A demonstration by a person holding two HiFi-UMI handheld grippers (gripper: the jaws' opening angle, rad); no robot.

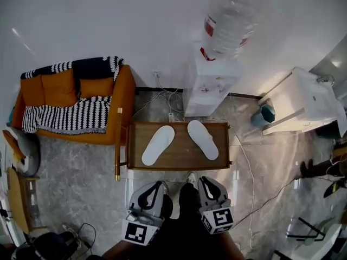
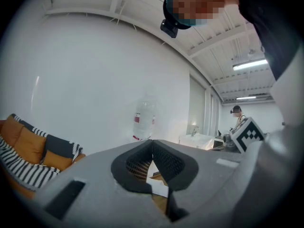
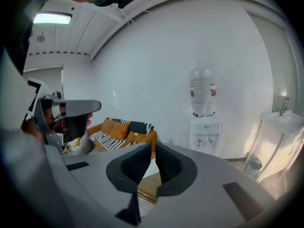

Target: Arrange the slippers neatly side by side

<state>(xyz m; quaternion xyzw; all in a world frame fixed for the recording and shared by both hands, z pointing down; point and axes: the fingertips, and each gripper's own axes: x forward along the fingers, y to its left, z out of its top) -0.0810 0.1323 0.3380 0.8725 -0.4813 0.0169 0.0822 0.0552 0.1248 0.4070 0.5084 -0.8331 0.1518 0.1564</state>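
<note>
Closest to the camera, the left gripper and the right gripper hang side by side over the person's dark trousers, each showing its marker cube. Both point at the worktop and stay short of its near edge. In the left gripper view the fingers of the left gripper are clenched tip to tip with nothing between them. In the right gripper view the right gripper is clenched the same way and also empty.

Just past them stands a low wooden worktop on the grey marble floor. Two white slippers lie on it, apart from each other and splayed. The left slipper leans its far end to the right, and the right slipper leans its far end to the left. So their far ends sit near each other while the near ends spread wide.

Left of the worktop is an orange sofa with a black-and-white striped blanket draped over it. Behind the worktop, against the white wall, stands a white water dispenser topped by a large clear bottle. To its right are a teal bucket and a white sink unit.
</note>
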